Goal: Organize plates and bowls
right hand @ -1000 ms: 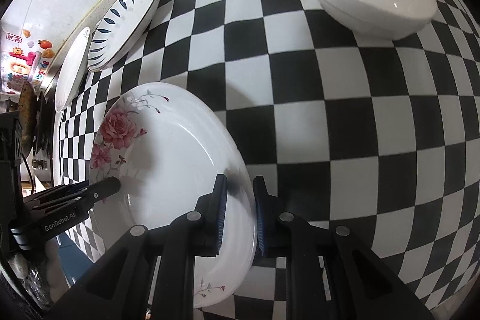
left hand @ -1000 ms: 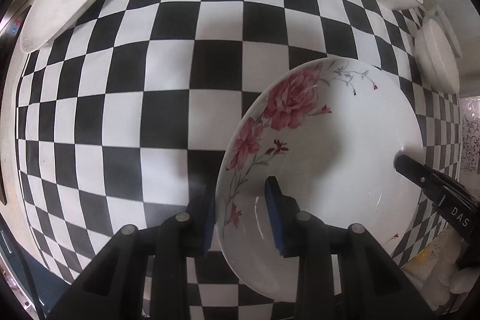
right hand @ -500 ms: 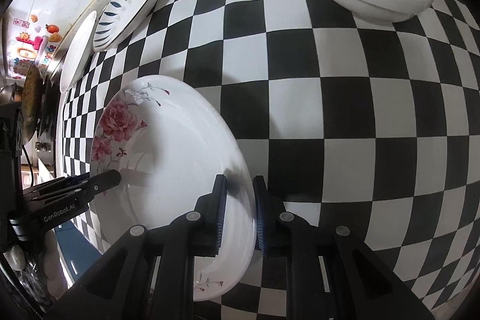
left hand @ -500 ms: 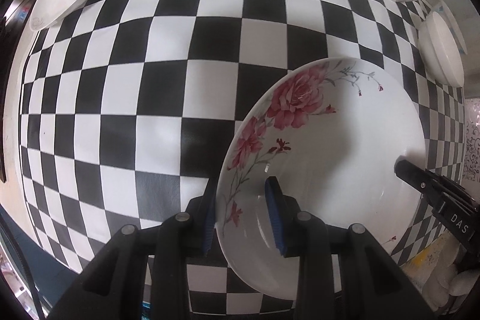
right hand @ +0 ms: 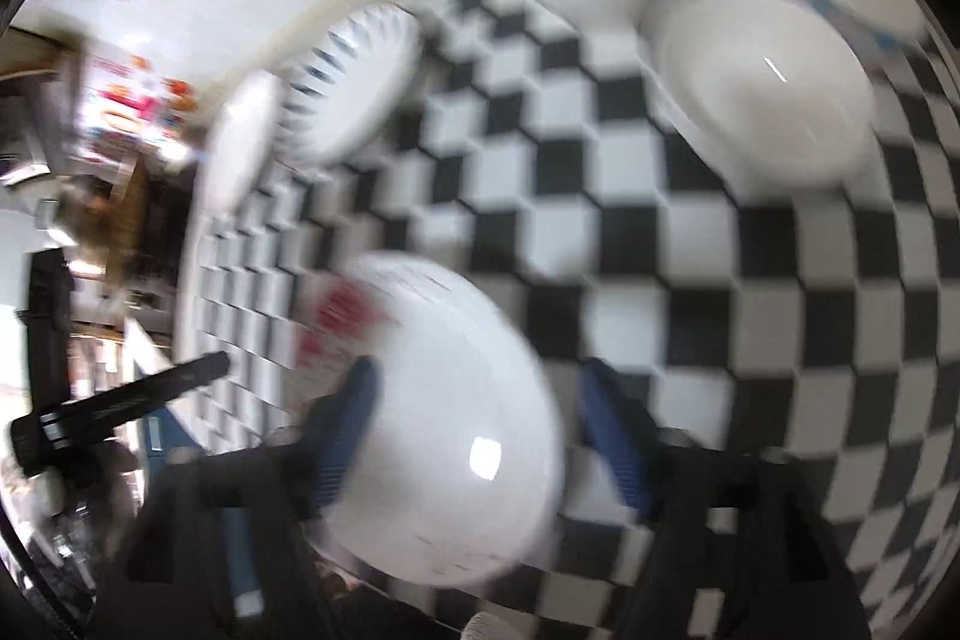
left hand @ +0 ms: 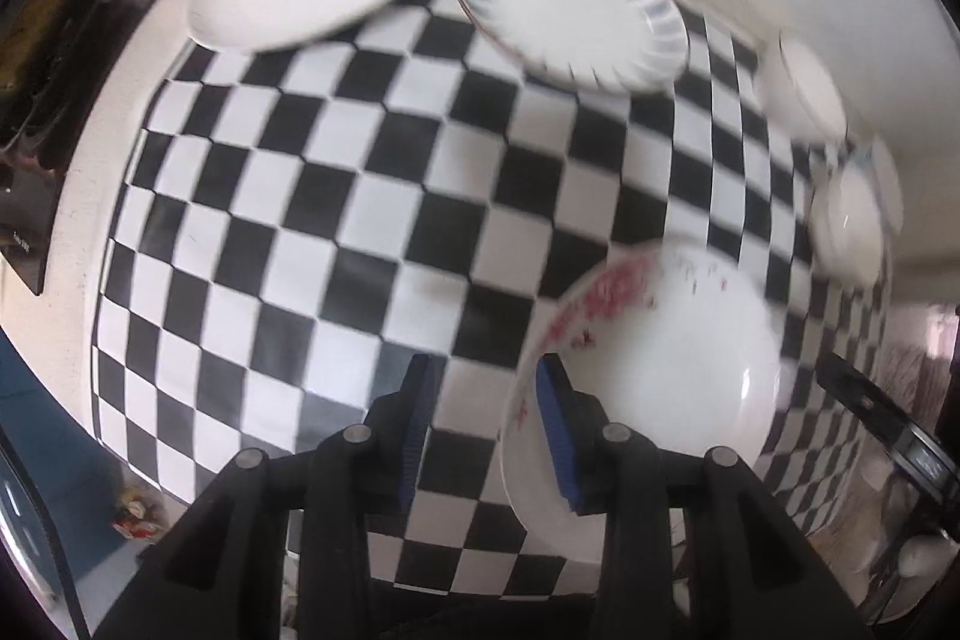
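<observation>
Glossy round rose plate (left hand: 672, 370); left tongs (left hand: 486, 430) apparently off its rim, right tongs (right hand: 480, 436) spread wide, both just opening

Black-and-white checked cloth (left hand: 336, 196) covers the worktop. White plate (left hand: 660, 370) bears red roses; at twelve o'clock, a white plate (left hand: 570, 16) with blue rim strokes; white bowls (right hand: 768, 88).

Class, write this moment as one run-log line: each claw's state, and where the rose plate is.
left claw: open, just widened | right claw: open, just released | rose plate: on checkered cloth, rim between both claws
</observation>
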Demonstrator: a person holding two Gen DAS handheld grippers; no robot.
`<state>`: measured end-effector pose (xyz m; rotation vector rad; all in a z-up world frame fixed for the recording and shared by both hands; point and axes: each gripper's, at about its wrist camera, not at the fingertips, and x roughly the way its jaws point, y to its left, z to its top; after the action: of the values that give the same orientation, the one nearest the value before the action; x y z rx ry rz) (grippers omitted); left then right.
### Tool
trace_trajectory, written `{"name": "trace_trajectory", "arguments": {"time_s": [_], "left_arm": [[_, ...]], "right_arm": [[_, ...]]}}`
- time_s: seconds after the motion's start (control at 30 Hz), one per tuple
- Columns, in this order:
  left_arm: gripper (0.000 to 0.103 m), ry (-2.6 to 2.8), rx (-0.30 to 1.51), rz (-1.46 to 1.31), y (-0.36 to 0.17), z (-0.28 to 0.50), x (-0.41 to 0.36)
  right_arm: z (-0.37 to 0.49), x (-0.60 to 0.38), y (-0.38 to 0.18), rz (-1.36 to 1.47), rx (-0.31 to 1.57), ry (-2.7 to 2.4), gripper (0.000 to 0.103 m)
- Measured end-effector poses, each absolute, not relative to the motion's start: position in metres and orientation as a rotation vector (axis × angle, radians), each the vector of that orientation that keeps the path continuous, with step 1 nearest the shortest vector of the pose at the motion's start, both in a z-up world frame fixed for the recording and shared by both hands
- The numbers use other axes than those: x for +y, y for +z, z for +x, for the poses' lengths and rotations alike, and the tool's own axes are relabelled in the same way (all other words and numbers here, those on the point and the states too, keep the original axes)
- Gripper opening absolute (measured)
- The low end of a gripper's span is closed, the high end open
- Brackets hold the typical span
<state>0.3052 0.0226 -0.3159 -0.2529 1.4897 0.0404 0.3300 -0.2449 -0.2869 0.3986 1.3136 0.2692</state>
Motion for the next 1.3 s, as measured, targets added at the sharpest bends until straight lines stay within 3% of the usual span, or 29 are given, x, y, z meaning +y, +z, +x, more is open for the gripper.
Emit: {"name": "trace_trajectory", "arguments": {"time_s": [0.37, 0.83, 1.13, 1.3], "left_arm": [[0.034, 0.198, 1.362, -0.409, -0.294, 0.37, 0.143], [0.034, 0.244, 1.409, -0.526, -0.36, 0.47, 0.273], [0.034, 0.196, 1.48, -0.496, -0.407, 0.506, 0.289], [0.034, 0.147, 1.48, -0.489, -0.414, 0.513, 0.29]], "right_arm": [[0.456, -0.117, -0.25, 0.339, 1.261, 0.402, 0.091], [0.604, 0.029, -0.335, 0.176, 1.408, 0.416, 0.089], [0.66, 0.069, -0.387, 0.091, 1.481, 0.396, 0.069], [0.672, 0.077, -0.406, 0.069, 1.525, 0.409, 0.049]]}}
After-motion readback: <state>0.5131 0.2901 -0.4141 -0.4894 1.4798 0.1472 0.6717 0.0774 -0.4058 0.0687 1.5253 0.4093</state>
